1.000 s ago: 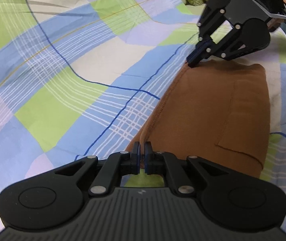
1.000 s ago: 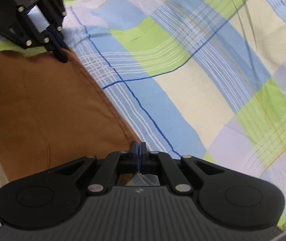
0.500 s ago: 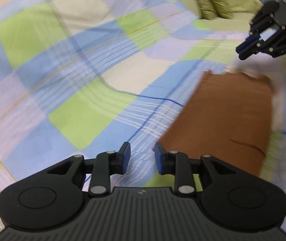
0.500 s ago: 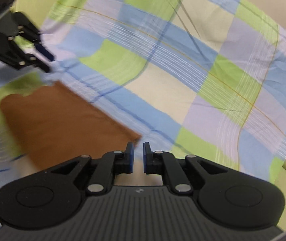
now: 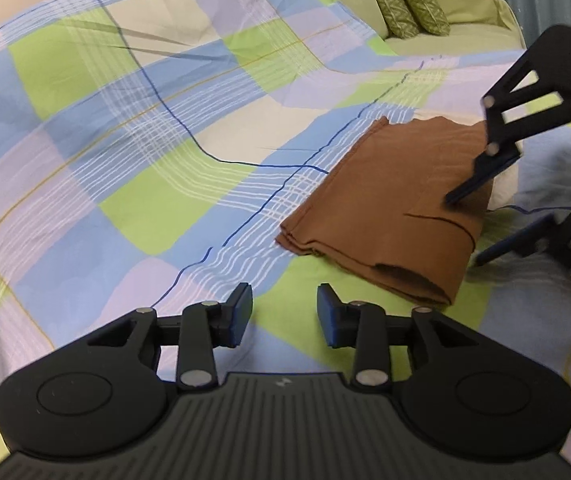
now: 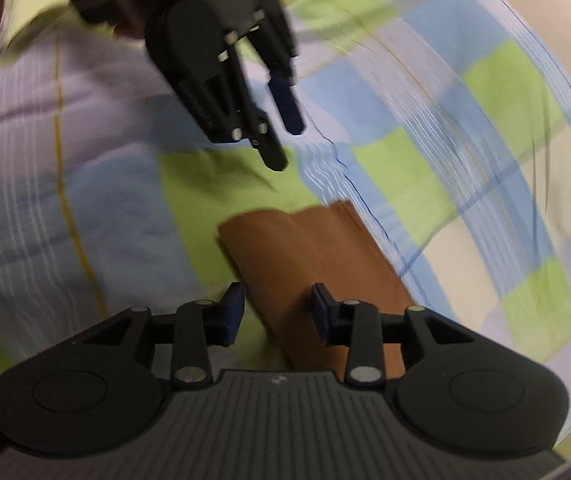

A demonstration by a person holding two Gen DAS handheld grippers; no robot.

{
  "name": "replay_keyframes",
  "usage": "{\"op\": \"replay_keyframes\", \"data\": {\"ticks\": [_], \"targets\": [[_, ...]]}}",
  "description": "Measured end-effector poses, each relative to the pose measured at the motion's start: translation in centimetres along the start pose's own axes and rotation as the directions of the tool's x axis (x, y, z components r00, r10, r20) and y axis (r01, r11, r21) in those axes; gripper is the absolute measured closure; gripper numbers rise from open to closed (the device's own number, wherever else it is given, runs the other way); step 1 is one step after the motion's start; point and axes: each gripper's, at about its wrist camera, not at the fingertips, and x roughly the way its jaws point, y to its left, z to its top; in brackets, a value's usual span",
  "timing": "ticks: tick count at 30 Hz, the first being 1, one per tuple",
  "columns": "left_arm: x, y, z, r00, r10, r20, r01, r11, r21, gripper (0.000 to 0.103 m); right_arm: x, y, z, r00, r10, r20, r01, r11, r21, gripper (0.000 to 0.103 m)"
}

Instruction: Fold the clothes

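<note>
A brown garment (image 5: 397, 208) lies folded into a flat rectangle on the checked bedsheet (image 5: 145, 128). My left gripper (image 5: 284, 314) is open and empty, a little short of the garment's near left corner. My right gripper (image 6: 276, 312) is open and empty, hovering over the near end of the same garment (image 6: 309, 256). The right gripper also shows in the left wrist view (image 5: 469, 228), open above the garment's right side. The left gripper shows in the right wrist view (image 6: 285, 140), open, beyond the garment's far end.
The sheet (image 6: 465, 160) of blue, green, lilac and cream squares covers the bed. Two green patterned pillows (image 5: 405, 0) lean on a pale green sofa (image 5: 465, 20) beyond the bed. The right wrist view is motion-blurred.
Both grippers were shut on the garment's corners a second ago. They have opened, let go and pulled back, and the right one has swung over the garment.
</note>
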Motion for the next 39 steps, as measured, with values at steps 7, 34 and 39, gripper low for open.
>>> {"op": "replay_keyframes", "data": {"ticks": [7,34,39], "targets": [[-1.1,1.0,-1.6,0.999,-0.003,0.032,0.004,0.999,-0.034,0.060,2.5,2.5,2.6,0.997,-0.057,-0.059,0.048,0.990,-0.136,0.072],[-0.2,-8.9,-1.6,0.979,-0.067,0.194,-0.075,0.759,0.646,0.049,-6.2,-5.0,-3.2,0.955,0.256,0.148,-0.276,0.951,0.136,0.099],[-0.9,-10.3,-2.0,0.957,-0.158,0.241,-0.083,0.650,0.755,0.050,-7.8,-4.9,-5.1,0.940,0.296,0.168,-0.319,0.938,0.135,0.099]]}}
